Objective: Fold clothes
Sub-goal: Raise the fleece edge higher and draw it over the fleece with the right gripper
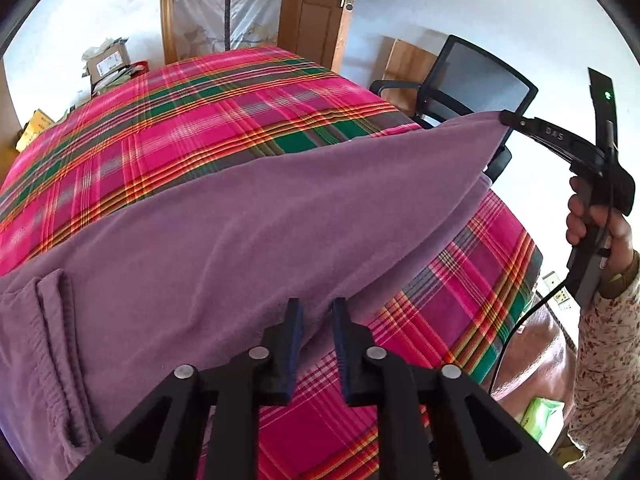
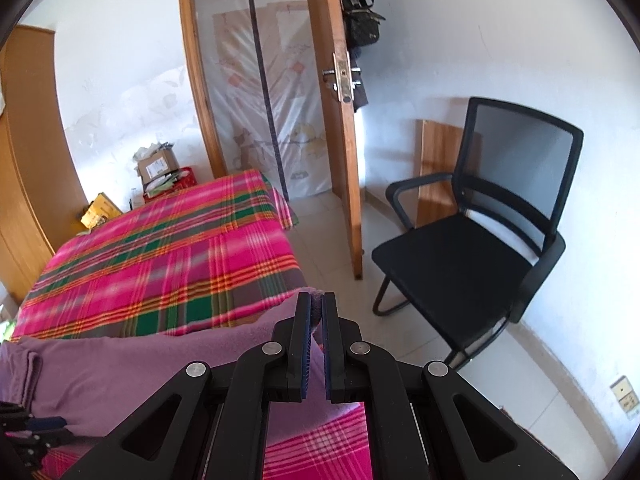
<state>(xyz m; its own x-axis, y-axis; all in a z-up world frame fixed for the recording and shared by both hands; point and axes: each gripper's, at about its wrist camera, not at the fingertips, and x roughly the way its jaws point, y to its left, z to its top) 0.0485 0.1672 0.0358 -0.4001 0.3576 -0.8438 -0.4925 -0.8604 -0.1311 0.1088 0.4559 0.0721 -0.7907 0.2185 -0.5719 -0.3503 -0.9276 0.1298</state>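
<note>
A purple garment [image 1: 224,232] lies spread over the near half of a bed covered in a pink plaid sheet [image 1: 208,120]. My right gripper [image 2: 316,300] is shut on the garment's right corner and holds it lifted above the bed, so the cloth rises in a taut slope. In the left wrist view the right gripper [image 1: 505,117] shows at upper right, held by a hand [image 1: 588,216]. My left gripper [image 1: 317,308] is open by a narrow gap, its fingertips at the garment's near edge. A folded hem [image 1: 48,320] lies at the left.
A black mesh office chair [image 2: 472,248] stands on the tiled floor right of the bed. A wooden door [image 2: 340,128] hangs open beyond it. Cardboard boxes [image 2: 158,166] sit past the bed's far side. A wooden wardrobe [image 2: 28,184] is at the left.
</note>
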